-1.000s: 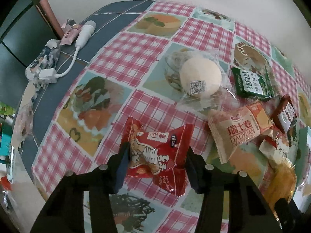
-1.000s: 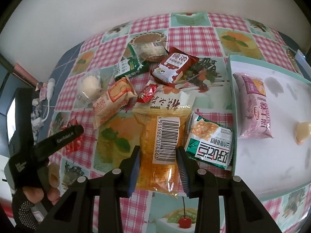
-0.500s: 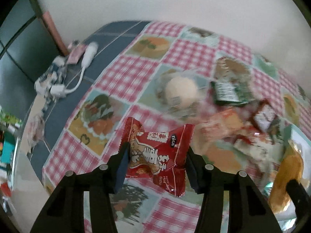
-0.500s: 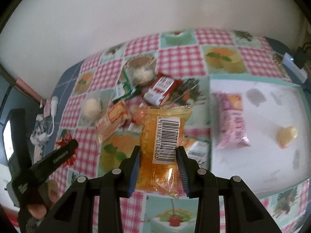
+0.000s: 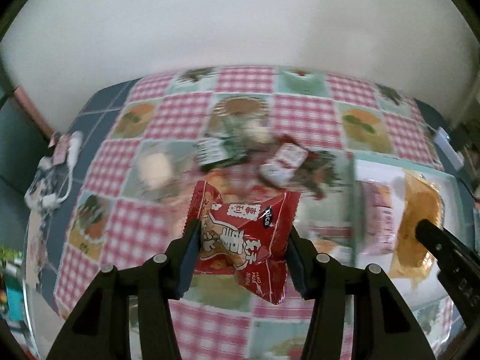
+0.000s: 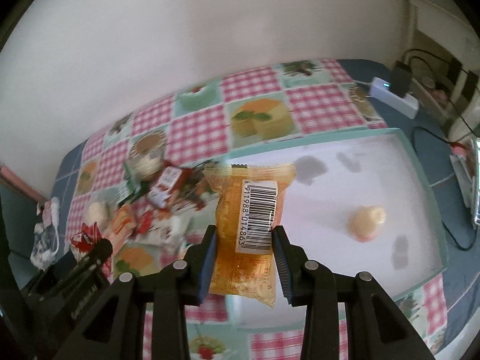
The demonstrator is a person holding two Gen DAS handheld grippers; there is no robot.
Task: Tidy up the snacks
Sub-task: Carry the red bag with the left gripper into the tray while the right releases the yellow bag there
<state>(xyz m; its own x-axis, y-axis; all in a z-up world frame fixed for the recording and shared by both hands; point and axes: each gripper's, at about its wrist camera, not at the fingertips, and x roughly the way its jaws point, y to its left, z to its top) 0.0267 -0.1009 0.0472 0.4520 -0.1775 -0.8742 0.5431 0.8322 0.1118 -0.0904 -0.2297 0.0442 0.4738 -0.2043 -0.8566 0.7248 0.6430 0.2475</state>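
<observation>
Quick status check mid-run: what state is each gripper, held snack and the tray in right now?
Left gripper: shut on red snack packet, lifted.
Right gripper: shut on orange snack packet, lifted by the tray.
Tray: holds a round pale snack.
Snack pile: on tablecloth, blurred.

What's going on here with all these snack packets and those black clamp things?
A person is sorting snacks with a two-finger clamp in each hand. The left gripper is shut on a red foil snack packet, held above the checked tablecloth. The right gripper is shut on an orange transparent packet with a barcode label, held over the white tray with a teal rim. A small pale round sweet already lies in the tray. More packets wait in a blurred pile on the cloth.
</observation>
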